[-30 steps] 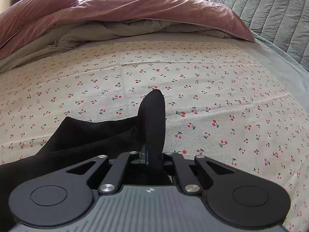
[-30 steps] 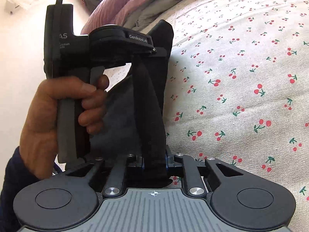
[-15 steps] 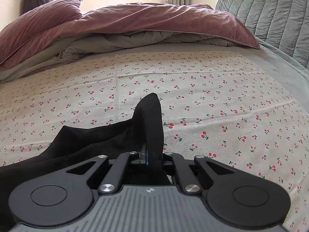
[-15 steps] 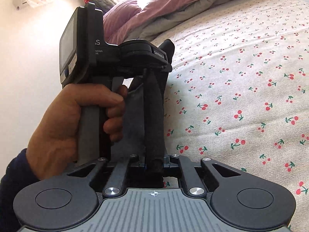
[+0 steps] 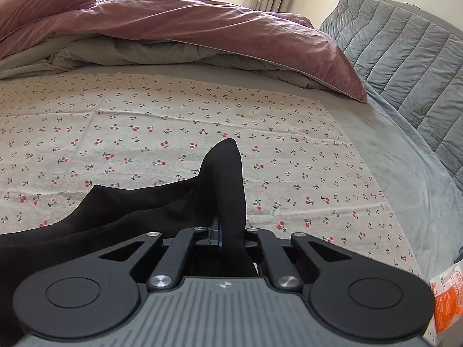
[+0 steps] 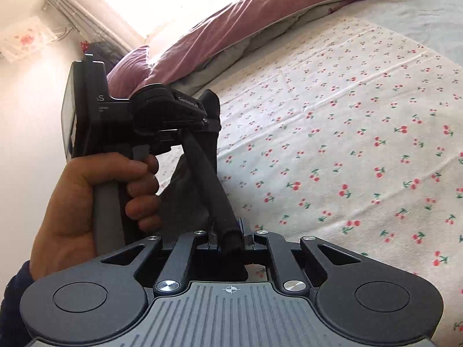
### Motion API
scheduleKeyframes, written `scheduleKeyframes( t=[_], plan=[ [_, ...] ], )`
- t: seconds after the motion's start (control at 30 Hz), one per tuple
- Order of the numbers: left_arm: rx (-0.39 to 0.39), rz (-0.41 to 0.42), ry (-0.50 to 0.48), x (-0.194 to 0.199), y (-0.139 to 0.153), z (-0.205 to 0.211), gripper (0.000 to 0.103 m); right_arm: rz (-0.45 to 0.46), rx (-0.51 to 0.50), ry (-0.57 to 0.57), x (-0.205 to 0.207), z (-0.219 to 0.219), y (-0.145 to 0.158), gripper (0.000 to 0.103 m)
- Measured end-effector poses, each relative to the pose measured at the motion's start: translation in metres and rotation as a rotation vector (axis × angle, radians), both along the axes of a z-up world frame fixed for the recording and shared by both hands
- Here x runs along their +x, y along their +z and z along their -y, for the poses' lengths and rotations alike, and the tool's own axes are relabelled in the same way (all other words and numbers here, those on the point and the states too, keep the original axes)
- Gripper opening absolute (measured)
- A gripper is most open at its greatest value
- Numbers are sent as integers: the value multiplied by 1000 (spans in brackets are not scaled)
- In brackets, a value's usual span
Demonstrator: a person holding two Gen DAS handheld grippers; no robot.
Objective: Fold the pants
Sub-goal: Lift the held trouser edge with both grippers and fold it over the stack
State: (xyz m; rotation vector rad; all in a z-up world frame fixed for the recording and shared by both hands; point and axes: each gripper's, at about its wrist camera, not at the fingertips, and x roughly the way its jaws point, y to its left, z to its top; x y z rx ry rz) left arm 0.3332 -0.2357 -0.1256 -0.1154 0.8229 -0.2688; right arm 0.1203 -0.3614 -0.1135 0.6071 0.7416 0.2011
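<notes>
Both grippers are holding one edge of the black pants [image 5: 162,202]: left gripper [image 5: 228,231] clamping it, right gripper [image 6: 230,235] pinching a rolled band, the fabric trailing leftward over the cherry-print sheet [image 5: 289,150].

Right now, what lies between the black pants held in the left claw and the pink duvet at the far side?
Only bare cherry-print sheet lies between the black pants and the pink duvet; the left wrist view shows it.

The black pants [image 5: 150,211] run off the left wrist picture's left edge and wrap both jaws, hiding the pads. An orange-and-white packet [image 5: 444,303] is cut by the right edge, its print unreadable. The person's dark sleeve [image 6: 13,297] leaves the frame.
</notes>
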Motion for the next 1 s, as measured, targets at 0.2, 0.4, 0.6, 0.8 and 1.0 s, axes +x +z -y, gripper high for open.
scheduleKeyframes(
  t=[0.2,0.4,0.6,0.8,1.0],
  plan=[
    [-25,-47,-33,-3,-21,9,0,-26,-79,-20,-11,29,0,9],
    [-136,-83,-4,0,-14,-27,0,160,-320,54,-37,-16,28,10],
    [-176,-53,-8,-11,13,-82,0,374,-539,154,-64,-96,42,10],
    [-170,-18,-6,-24,32,-146,0,542,-640,233,-85,-162,47,10],
    [-215,2,63,-34,40,-208,0,659,-639,312,-90,-208,52,10]
  ],
)
